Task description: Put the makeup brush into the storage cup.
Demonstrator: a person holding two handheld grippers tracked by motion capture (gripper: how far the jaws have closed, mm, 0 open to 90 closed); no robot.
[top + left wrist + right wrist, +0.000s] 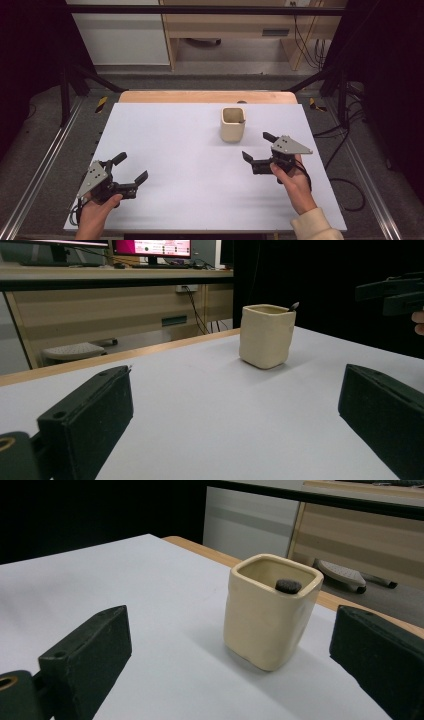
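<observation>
Right gripper (259, 150) jaws spread wide, cream cup (270, 611) just ahead, untouched. Left gripper (131, 169) likewise agape, holding nothing. Risk: off-centre closing could tip cup.

My left gripper (130, 167), held low at my near left, has its jaws spread wide. My right gripper (256, 146), held at my right hand (292, 182), likewise has its jaws wide apart.

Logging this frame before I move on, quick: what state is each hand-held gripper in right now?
Left hand-held gripper: open, holding nothing, jaws wide apart above the table.
Right hand-held gripper: open, holding nothing, near the cream cup but not touching it.
</observation>
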